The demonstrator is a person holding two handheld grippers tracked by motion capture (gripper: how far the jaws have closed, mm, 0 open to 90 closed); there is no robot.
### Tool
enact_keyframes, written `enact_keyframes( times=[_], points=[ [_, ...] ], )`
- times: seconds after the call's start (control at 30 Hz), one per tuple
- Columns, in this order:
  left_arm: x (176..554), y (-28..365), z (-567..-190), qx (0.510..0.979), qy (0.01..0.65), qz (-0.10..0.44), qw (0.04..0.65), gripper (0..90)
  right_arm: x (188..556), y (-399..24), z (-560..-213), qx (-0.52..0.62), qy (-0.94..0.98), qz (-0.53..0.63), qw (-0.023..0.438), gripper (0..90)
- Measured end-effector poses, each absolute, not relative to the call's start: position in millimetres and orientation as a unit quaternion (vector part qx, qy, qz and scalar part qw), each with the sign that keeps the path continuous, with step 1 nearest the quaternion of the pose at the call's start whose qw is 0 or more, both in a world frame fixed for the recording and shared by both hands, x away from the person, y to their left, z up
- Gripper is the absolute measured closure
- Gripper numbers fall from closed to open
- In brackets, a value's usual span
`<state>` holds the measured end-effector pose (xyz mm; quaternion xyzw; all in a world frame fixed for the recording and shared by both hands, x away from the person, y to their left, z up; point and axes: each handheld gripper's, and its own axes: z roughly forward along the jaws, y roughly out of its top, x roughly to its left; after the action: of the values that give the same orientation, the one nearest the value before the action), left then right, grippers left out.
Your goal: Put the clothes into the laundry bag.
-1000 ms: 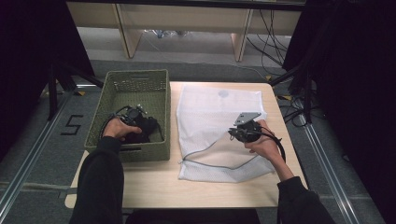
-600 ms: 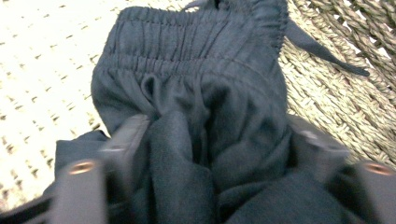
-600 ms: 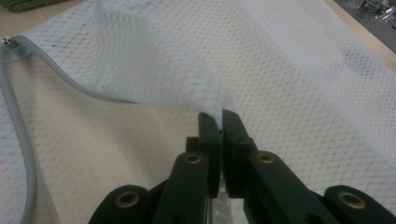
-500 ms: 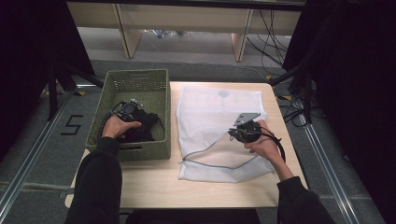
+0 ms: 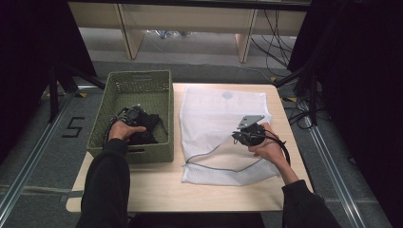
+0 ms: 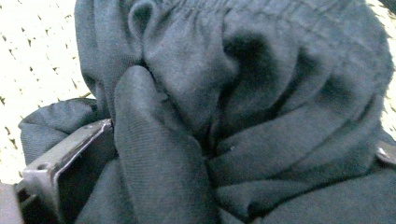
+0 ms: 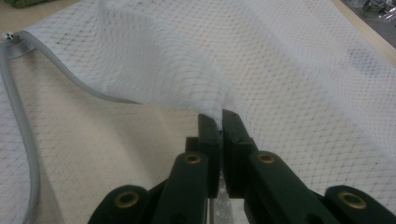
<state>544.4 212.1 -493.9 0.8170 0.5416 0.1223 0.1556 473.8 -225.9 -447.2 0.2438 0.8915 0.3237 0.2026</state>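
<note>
A dark grey garment lies bunched in the green basket. My left gripper is down in the basket on it. Its jaws have just been opening and now stand wide apart, open, with folds of the garment between them in the left gripper view. A white mesh laundry bag lies flat on the table. My right gripper is shut on the bag's upper layer at its mouth and holds it raised. The grey zipper edge curves below.
The basket stands at the wooden table's left edge, next to the bag. Cables trail on the floor behind the table. Dark curtains hang at both sides.
My left hand has sunk a little deeper into the basket onto the garment. The right hand and the lifted bag layer have stayed where they were.
</note>
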Motion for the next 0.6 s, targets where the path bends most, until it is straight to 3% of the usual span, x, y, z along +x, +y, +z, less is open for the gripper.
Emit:
enact_keyframes(
  times=[0.13,0.2,0.37,0.47,0.6],
  points=[
    [544,212,-495,0.815,0.545,0.122,0.156,0.0,473,-226,-447,0.244,0.891,0.323,0.204,88.8],
    [543,211,-493,0.814,0.547,0.123,0.152,4.1,473,-226,-446,0.243,0.891,0.324,0.203,88.7],
    [540,213,-483,0.818,0.542,0.117,0.15,36.3,473,-226,-446,0.247,0.891,0.325,0.201,88.8],
    [541,220,-478,0.834,0.517,0.115,0.158,51.0,473,-226,-446,0.244,0.891,0.324,0.203,88.9],
    [538,221,-473,0.831,0.516,0.116,0.174,59.2,474,-226,-446,0.242,0.891,0.326,0.203,89.0]
  ],
)
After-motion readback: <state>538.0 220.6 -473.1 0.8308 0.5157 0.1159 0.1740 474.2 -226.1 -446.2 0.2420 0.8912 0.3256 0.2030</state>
